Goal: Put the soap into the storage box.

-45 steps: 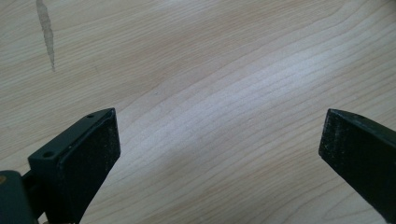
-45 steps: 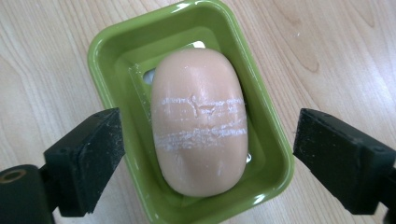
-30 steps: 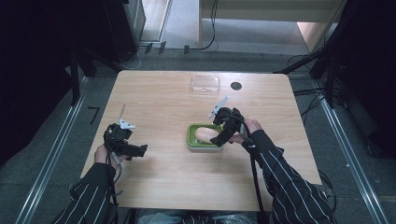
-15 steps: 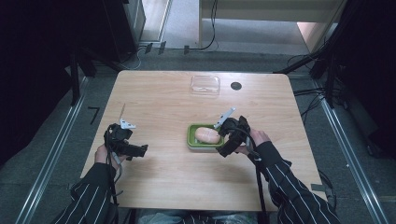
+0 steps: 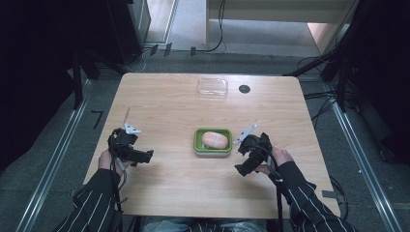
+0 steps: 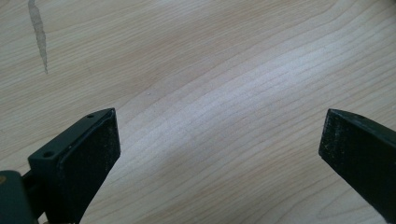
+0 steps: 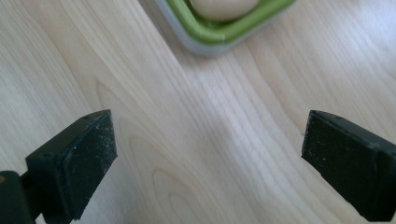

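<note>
Here, at the left of the high view, the left gripper (image 5: 126, 151) is held low over bare wood near the surface's (image 5: 164, 106) near left edge, well apart from everything else. In the left gripper view its jaws stand wide apart with nothing between them, only wood grain and a grey streak (image 6: 39, 35) on the wood being seen there. It is judged to be parked out of the way, since no object lies within its reach.

At the middle of the surface, a green tray (image 5: 213, 142) is seen with a pale bun (image 5: 214, 139) lying inside it. The bun appears to be set down already, resting free of any grip. Farther back, a clear plastic lid (image 5: 212, 87) lies flat near the far edge, just beside a small dark hole (image 5: 244, 89). The lid is presumably left there so that the tray stays open for loading; whether it fits this tray cannot be told.

At the right, the right gripper (image 5: 252, 153) is held just beside the tray's right side, apart from it. Its jaws have just been opening, and nothing is between them.

The lid, the hole and both sleeved forearms are given by the high view alone. The tray's thick green rim (image 7: 224, 35) over a grey base is shown up close by the right gripper view, with the bun's underside edge (image 7: 223, 8) at the frame's top.
</note>
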A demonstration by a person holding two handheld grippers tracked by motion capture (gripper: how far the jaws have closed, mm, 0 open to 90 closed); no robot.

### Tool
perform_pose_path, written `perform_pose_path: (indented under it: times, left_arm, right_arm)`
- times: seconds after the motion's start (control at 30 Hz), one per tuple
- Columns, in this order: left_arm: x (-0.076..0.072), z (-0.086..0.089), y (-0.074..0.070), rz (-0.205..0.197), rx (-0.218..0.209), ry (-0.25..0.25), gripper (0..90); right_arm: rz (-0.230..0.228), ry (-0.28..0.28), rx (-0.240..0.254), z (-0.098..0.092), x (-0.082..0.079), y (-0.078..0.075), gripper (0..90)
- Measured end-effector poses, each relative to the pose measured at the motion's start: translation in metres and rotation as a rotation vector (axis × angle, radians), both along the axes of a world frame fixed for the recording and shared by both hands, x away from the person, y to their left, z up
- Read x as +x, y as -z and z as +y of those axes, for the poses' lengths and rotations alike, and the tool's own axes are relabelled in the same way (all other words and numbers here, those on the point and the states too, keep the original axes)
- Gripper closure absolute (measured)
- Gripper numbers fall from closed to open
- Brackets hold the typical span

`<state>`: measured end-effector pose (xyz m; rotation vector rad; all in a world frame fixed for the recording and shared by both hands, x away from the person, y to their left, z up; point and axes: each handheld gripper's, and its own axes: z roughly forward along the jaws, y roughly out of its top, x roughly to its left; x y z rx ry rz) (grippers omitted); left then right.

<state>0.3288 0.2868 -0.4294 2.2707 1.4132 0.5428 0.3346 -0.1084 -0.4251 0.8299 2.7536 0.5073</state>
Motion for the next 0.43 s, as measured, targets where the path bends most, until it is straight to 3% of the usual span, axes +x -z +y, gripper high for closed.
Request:
perform_pose_path:
  times: [0.2, 0.43]
  left_arm:
    - [0.0, -0.002, 0.0, 0.001, 0.004, 0.002, 0.0]
    - [0.001, -0.005, 0.0, 0.0, 0.013, 0.009, 0.0]
  right_arm:
    - [0.024, 0.049, 0.008, -0.019, -0.009, 0.007, 2.2]
    - [0.076, 0.061, 0.017, -0.034, -0.015, 0.013, 1.5]
